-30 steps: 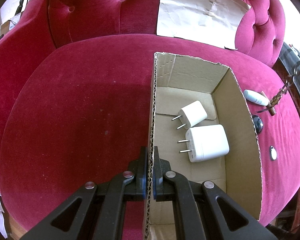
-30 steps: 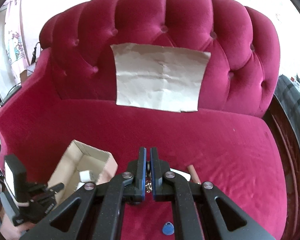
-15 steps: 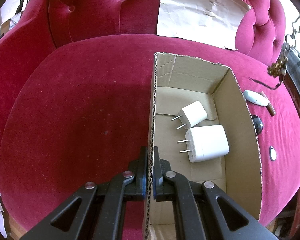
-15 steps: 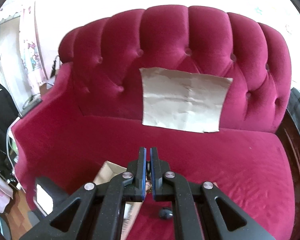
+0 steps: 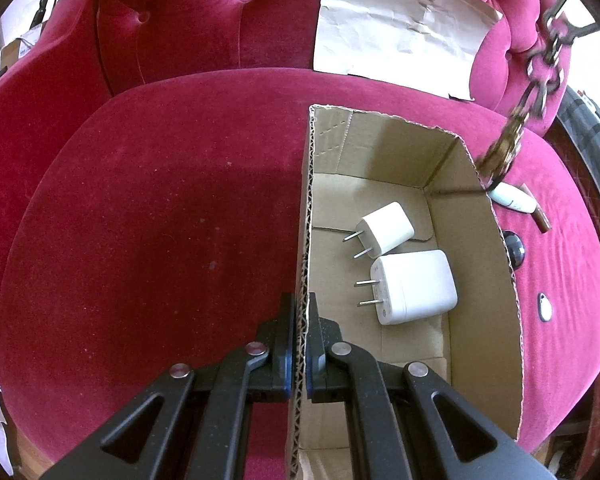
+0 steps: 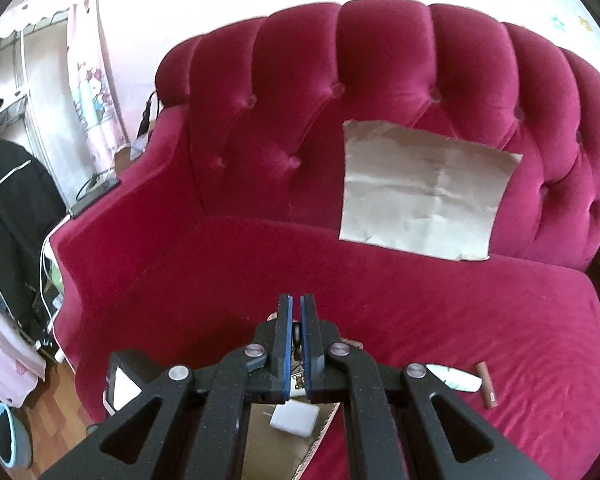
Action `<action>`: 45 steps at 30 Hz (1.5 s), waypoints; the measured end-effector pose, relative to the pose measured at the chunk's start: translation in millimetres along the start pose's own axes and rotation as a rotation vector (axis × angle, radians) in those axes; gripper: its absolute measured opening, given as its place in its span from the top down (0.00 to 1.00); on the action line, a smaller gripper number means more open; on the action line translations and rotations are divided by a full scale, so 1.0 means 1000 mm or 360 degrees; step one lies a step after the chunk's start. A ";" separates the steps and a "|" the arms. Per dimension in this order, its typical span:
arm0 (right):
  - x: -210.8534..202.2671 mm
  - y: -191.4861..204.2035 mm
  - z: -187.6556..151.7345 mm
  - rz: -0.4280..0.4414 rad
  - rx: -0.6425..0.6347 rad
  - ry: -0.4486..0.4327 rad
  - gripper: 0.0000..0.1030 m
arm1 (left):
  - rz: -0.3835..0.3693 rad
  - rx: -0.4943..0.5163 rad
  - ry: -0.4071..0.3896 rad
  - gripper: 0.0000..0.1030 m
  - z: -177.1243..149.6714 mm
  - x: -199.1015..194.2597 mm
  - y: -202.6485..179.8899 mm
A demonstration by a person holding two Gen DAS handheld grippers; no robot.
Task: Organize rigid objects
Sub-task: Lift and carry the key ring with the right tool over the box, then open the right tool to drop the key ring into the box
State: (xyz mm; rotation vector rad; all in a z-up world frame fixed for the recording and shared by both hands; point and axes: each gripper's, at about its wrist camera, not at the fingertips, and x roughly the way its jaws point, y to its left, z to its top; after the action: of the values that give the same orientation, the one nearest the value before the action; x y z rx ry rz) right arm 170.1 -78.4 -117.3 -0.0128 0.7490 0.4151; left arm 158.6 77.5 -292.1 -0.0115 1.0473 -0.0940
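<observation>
My left gripper (image 5: 299, 312) is shut on the left wall of an open cardboard box (image 5: 496, 272) that rests on the red sofa seat. Two white plug chargers, a small one (image 5: 386, 229) and a larger one (image 5: 414, 286), lie in the box. My right gripper (image 6: 296, 328) is shut on a dark braided chain (image 5: 534, 92), which hangs above the box's far right corner in the left wrist view. Between the right gripper's fingers only a dark bit of the chain (image 6: 297, 338) shows, with the box (image 6: 284, 436) below.
To the right of the box on the seat lie a white oblong item (image 5: 514, 199), a brown stick (image 6: 487, 389), a black round thing (image 5: 514, 249) and a small oval tag (image 5: 544, 307). A creased paper sheet (image 6: 424, 194) leans on the sofa back. The seat edge is close in front.
My right gripper has lifted the chain off the seat and carried it left, over the box. The left gripper and the box have not moved.
</observation>
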 end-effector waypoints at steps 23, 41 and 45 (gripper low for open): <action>0.090 0.002 -0.060 0.0062 -0.0021 0.0375 0.98 | -0.0006 -0.0004 0.0000 0.97 0.000 0.000 0.000; 0.095 -0.009 -0.063 -0.0095 -0.0001 0.0319 0.20 | -0.0003 -0.0005 0.0000 0.97 0.001 -0.001 0.000; 0.096 -0.015 -0.061 -0.0159 0.0002 0.0326 0.02 | -0.0008 -0.0009 0.0000 0.97 0.000 0.001 0.001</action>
State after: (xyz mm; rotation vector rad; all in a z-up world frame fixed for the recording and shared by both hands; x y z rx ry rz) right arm 198.6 -67.0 -228.2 -0.0925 0.9464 0.3207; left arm 159.0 78.8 -292.8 -0.0195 1.0477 -0.0955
